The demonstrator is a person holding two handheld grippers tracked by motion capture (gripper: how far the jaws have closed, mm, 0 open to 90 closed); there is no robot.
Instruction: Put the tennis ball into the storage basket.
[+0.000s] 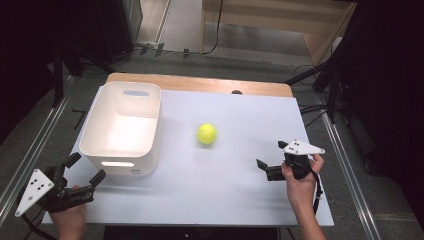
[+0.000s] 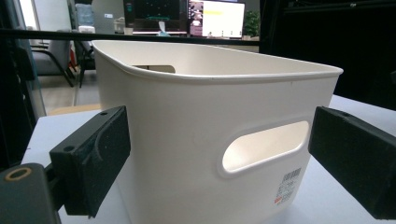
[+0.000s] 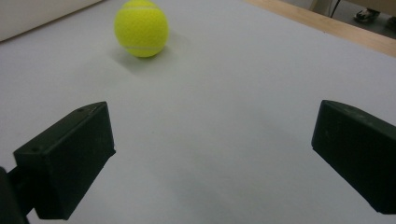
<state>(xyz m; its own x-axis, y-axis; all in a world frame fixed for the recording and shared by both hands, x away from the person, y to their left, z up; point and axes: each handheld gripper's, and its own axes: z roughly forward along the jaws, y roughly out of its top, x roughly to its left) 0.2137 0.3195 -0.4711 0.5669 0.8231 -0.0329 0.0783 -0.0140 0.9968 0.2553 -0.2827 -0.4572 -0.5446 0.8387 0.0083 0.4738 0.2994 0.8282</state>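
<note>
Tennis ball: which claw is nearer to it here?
Right. The right claw sits open on the table to the ball's right and nearer the person, aimed toward the tennis ball. The left claw is open at the white bin's near corner, farther from the ball.

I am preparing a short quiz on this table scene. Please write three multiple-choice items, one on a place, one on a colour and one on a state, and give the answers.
1. Where does the tennis ball lie?
A. inside the white plastic bin
B. on the table, to the right of the white plastic bin
C. between the jaws of the right claw

2. What colour is the ball?
A. yellow-green
B. red
C. blue

3. How is the right claw?
A. shut on the ball
B. shut, holding nothing
C. open, holding nothing

Answers: 1 B, the ball rests alone on the white tabletop; 2 A, plain in the right gripper view; 3 C, its jaws stand wide apart, short of the ball.
</note>
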